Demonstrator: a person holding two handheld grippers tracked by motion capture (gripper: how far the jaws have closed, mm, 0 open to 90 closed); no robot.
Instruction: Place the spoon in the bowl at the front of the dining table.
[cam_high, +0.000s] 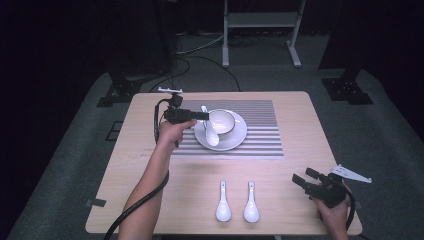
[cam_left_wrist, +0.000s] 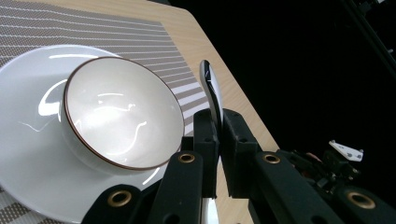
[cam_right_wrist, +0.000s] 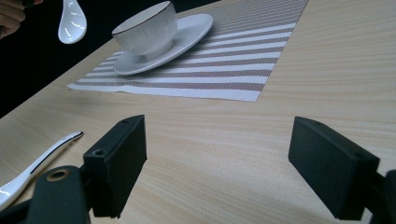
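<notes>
My left gripper (cam_high: 202, 116) is shut on the handle of a white ceramic spoon (cam_high: 210, 132), holding it over the left side of a white plate (cam_high: 237, 139). In the left gripper view the jaws clamp the spoon handle (cam_left_wrist: 211, 91) beside the brown-rimmed white bowl (cam_left_wrist: 121, 116), which stands on the plate (cam_left_wrist: 23, 140). The bowl (cam_high: 222, 122) looks empty. At the front right of the table my right gripper (cam_high: 305, 177) stands open with nothing between its jaws, a little above the wood (cam_right_wrist: 217, 158). From there the held spoon (cam_right_wrist: 72, 21) hangs left of the bowl (cam_right_wrist: 144, 30).
A striped placemat (cam_high: 265, 132) lies under the plate. Two more white spoons (cam_high: 223, 202) (cam_high: 251, 202) lie side by side near the front edge, left of my right gripper; one spoon (cam_right_wrist: 42, 163) shows beside its left jaw. A metal stand (cam_high: 260, 30) is beyond the table.
</notes>
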